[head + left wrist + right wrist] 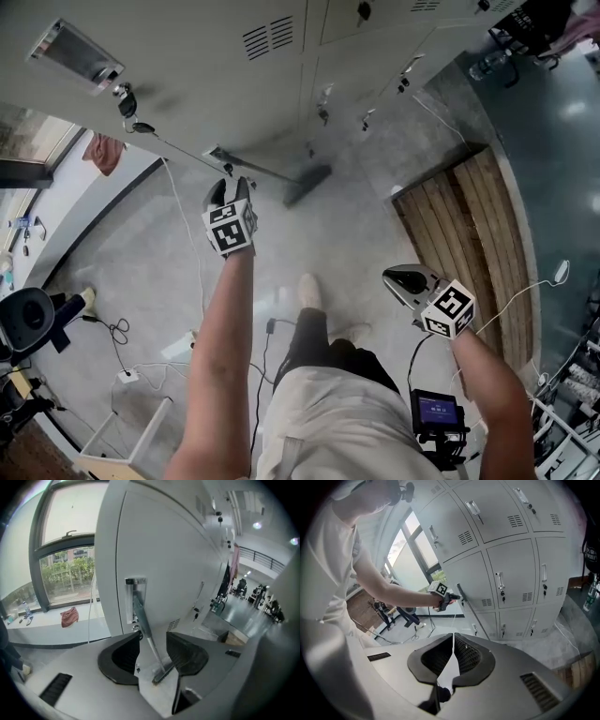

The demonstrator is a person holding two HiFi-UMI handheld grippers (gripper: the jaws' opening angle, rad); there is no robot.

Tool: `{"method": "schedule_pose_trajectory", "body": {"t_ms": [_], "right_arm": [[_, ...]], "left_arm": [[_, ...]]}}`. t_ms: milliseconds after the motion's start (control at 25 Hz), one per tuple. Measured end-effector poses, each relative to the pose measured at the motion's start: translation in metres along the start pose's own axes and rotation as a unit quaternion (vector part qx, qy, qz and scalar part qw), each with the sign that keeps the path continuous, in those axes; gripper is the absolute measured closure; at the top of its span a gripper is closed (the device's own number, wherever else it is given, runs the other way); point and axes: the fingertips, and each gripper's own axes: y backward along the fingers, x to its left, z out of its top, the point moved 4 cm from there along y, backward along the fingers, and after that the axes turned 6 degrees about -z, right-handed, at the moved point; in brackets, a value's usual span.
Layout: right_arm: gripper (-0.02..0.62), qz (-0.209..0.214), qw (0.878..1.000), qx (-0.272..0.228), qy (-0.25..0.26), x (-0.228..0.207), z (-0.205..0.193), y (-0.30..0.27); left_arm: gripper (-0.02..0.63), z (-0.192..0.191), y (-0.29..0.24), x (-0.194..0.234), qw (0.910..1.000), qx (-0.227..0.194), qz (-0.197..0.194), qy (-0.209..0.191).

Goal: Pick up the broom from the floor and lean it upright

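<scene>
We get plenty of daylight from the window (65,569), whose panes wash out pale. The glossy floor (562,122) shows soft glare spots, and the broom (307,185) is smeared by blur. Both gripper views bulge strongly and go black at the corners.

Person: white short-sleeve tee (328,422), dark trousers (323,349), pale shoe (308,291). Left claw (231,190) & right claw (410,278): smooth grey shells, black ribbed pads (123,657), each w/ a white cube (231,228) bearing black square markers. Black box (437,412) w/ small blue screen at right hip.
</scene>
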Motion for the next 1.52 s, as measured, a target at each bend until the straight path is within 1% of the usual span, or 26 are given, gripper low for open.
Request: {"method": "schedule_pose_trajectory", "body": {"t_ms": [160,240,280,360,480,600,720,840,920,1000,1160,1240,1360,1520], "right_arm": [[0.575,-0.003,0.999,-0.033,0.011,0.001,0.028,0.002],[0.575,-0.002,0.998,-0.055,0.017,0.001,0.048,0.006],[0.575,-0.001,0.998,-0.068,0.019,0.001,0.058,0.008],[0.575,0.002,0.995,-0.094,0.020,0.001,0.078,0.015],[0.575,0.012,0.991,-0.128,0.023,0.005,0.100,0.027],[0.575,0.018,0.988,-0.153,0.025,0.011,0.109,0.046],[0.575,0.028,0.983,-0.177,0.025,0.020,0.115,0.062],[0.575,0.044,0.980,-0.190,0.038,0.033,0.116,0.069],[0.575,0.054,0.979,-0.189,0.056,0.043,0.110,0.076],[0.575,0.062,0.978,-0.186,0.072,0.054,0.102,0.086],[0.575,0.076,0.974,-0.199,0.081,0.068,0.088,0.108],[0.575,0.082,0.971,-0.210,0.080,0.075,0.082,0.116],[0.575,0.089,0.969,-0.217,0.076,0.081,0.068,0.126],[0.575,0.083,0.970,-0.215,0.082,0.081,0.059,0.142]], "left_arm": [[0.471,-0.006,0.052,-0.030,0.9971,-0.045,-0.062,-0.006],[0.518,-0.010,0.082,-0.043,0.9940,-0.065,-0.088,-0.003],[0.528,-0.010,0.097,-0.048,0.9924,-0.074,-0.098,-0.003],[0.553,-0.007,0.126,-0.052,0.9891,-0.093,-0.113,-0.009],[0.574,0.000,0.169,-0.051,0.9842,-0.119,-0.128,-0.030],[0.583,0.003,0.211,-0.052,0.9798,-0.135,-0.140,-0.048],[0.584,0.006,0.246,-0.067,0.9732,-0.150,-0.161,-0.067],[0.584,0.009,0.270,-0.094,0.9638,-0.160,-0.192,-0.093],[0.584,0.007,0.287,-0.110,0.9603,-0.164,-0.206,-0.093],[0.584,0.004,0.303,-0.123,0.9580,-0.170,-0.211,-0.094],[0.584,-0.004,0.328,-0.152,0.9525,-0.175,-0.221,-0.115],[0.584,-0.013,0.336,-0.162,0.9521,-0.176,-0.221,-0.117],[0.584,-0.028,0.344,-0.174,0.9544,-0.178,-0.215,-0.105],[0.584,-0.039,0.350,-0.187,0.9557,-0.176,-0.213,-0.102]]}}
